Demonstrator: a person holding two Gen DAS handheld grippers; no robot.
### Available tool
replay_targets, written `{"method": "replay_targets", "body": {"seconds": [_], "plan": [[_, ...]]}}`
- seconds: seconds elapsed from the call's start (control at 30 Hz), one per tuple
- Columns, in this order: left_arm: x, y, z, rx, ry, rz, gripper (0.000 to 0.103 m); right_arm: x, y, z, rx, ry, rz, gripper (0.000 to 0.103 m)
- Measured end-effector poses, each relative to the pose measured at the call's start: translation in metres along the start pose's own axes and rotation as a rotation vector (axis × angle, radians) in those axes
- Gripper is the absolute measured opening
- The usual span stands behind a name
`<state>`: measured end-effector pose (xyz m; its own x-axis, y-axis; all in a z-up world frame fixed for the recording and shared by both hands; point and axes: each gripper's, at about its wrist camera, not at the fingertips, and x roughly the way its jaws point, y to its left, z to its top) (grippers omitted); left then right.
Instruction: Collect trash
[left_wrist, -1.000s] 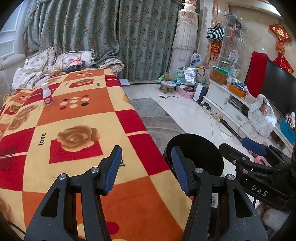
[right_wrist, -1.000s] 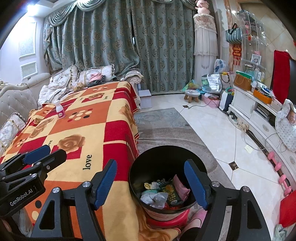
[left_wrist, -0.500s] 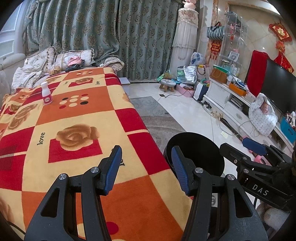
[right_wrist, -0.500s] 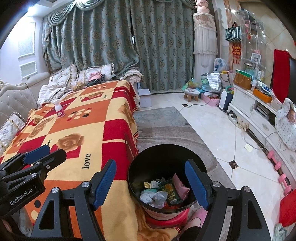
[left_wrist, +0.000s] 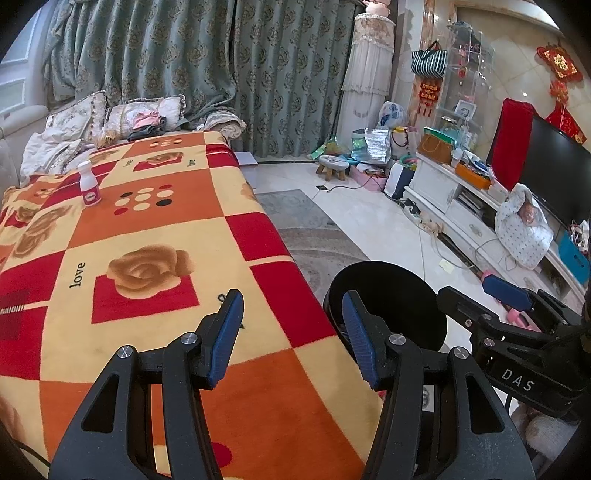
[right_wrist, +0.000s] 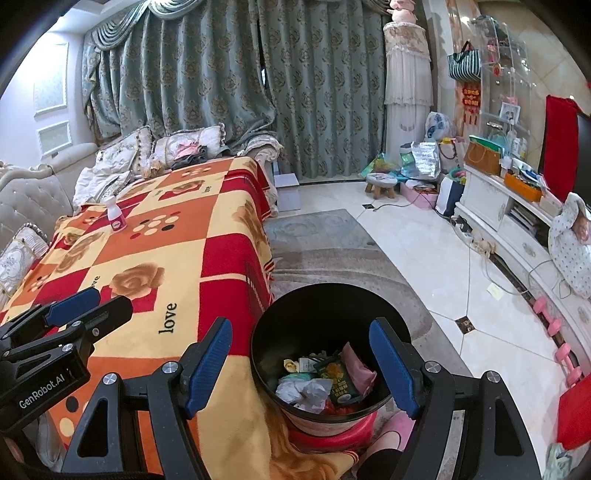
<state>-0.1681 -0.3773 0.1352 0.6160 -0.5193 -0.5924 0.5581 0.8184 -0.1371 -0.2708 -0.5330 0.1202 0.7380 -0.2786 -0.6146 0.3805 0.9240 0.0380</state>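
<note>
presently both grippers, left gripper (left_wrist: 291, 332) and right gripper (right_wrist: 301, 365), are hovering by the bin (right_wrist: 258, 354), fingers apart, holding nothing. a bottle (left_wrist: 88, 184) is standing far across the surface (left_wrist: 147, 229) from the bin; next move likely calls for reaching it.

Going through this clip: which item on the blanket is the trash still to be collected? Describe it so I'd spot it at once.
Start from the big checked blanket in red, orange and cream with rose prints. Follow it to its far end, near the pile of pillows by the curtains. There a small white bottle with a pink label stands upright, the only loose item on the blanket.
</note>
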Motion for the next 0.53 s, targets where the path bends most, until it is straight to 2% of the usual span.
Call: {"method": "replay_targets", "body": {"seconds": [0.43,0.53], "plan": [[0.007,0.002,-0.001,-0.002,0.016,-0.004,0.054,0.007,0.001,-0.001,-0.007,0.025,-0.007,0.075],[0.006,0.014,-0.004,-0.021,0.022,0.002,0.054,0.011,0.006,-0.001,-0.021,0.038,-0.002,0.075]]}}
